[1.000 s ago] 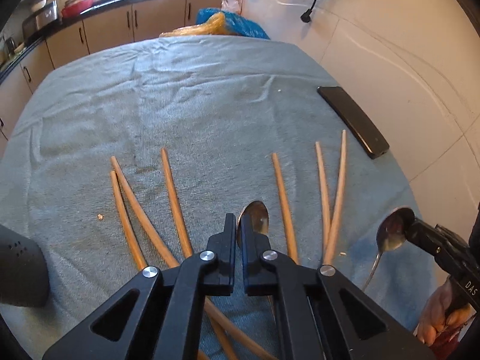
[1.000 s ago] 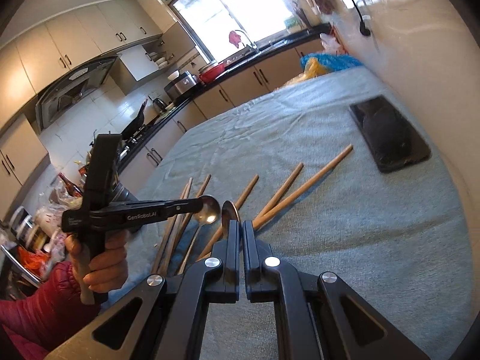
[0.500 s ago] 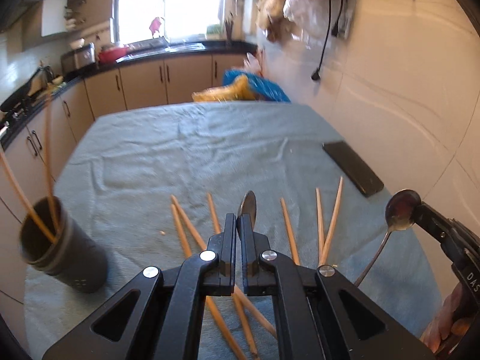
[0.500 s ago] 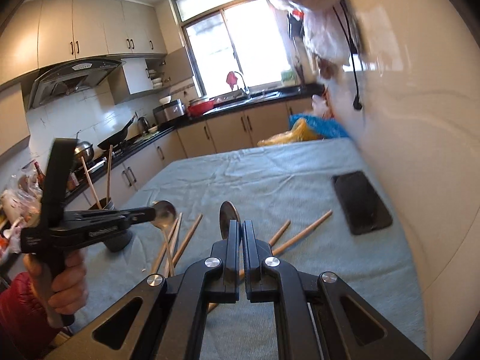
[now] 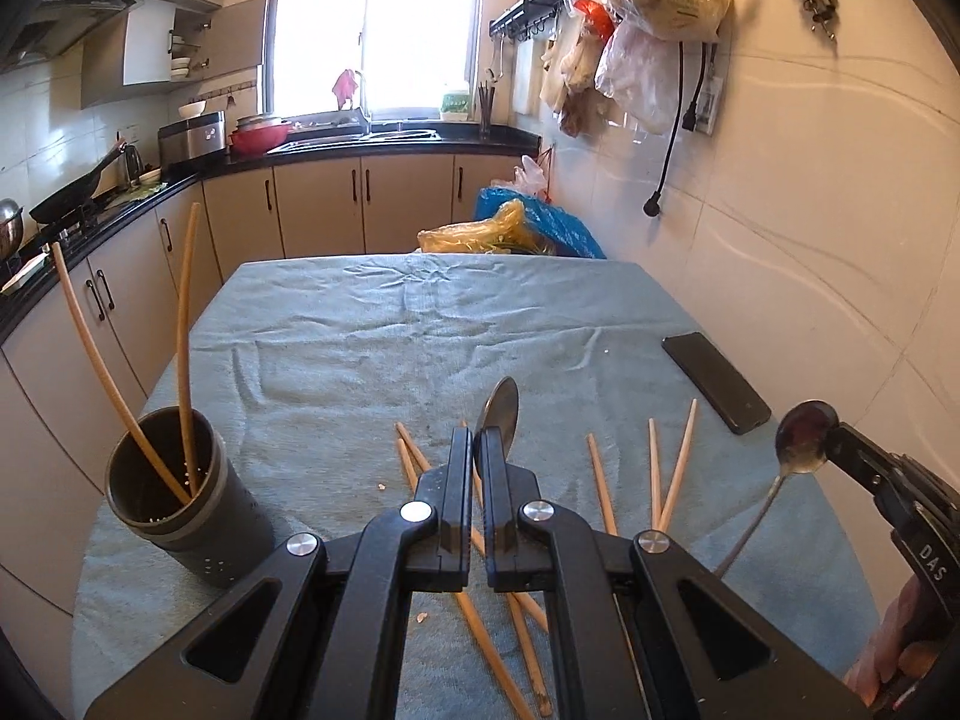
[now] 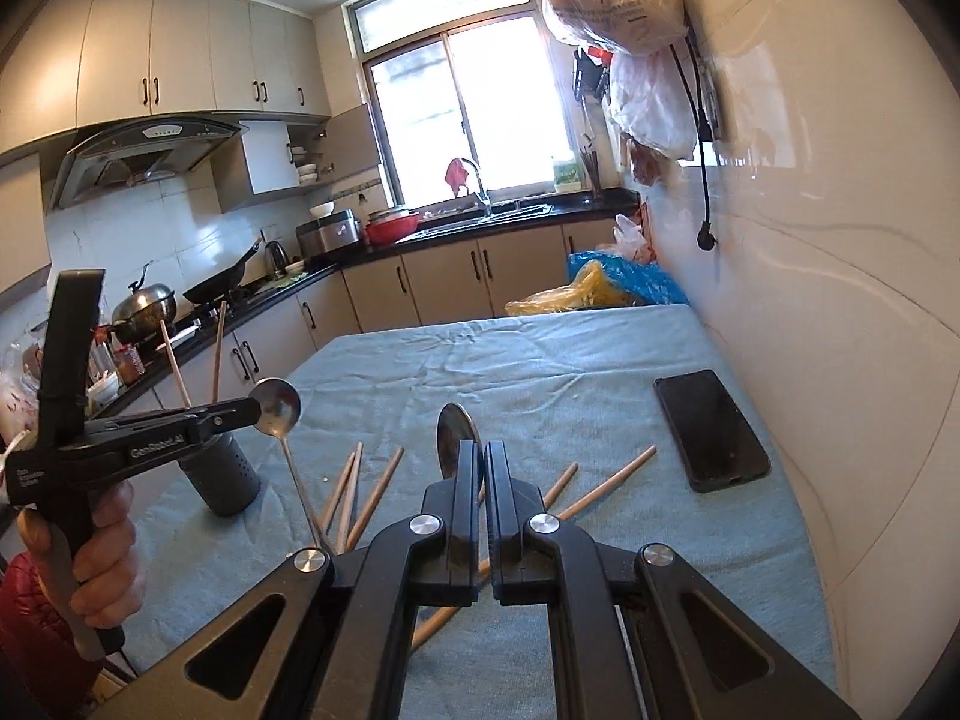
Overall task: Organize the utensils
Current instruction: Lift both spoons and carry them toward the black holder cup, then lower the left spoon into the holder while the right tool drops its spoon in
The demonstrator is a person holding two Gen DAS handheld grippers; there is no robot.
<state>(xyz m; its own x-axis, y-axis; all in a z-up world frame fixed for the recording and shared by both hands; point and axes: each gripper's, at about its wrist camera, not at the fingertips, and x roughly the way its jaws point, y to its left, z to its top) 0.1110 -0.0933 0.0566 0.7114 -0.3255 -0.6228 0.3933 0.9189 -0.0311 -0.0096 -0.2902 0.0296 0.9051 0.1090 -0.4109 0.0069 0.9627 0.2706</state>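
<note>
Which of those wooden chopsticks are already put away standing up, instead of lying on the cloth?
The two chopsticks leaning in the dark holder at the table's left edge. All the others lie flat on the blue cloth.

Left gripper (image 5: 477, 450) clamped shut, right gripper (image 6: 483, 462) likewise, raised

My desk (image 5: 372, 324) stands against the wall on my right. A cup (image 5: 180, 498) stands near its left edge, with two sticks (image 5: 183, 324) standing in it. More sticks (image 5: 660, 468) lie loose on the desk in front of me, to the right of the cup. A phone (image 5: 714, 381) lies flat near the wall, behind those sticks. Bags (image 5: 510, 231) sit past the far end of the desk. Each tool of mine is held up over the near end.
</note>
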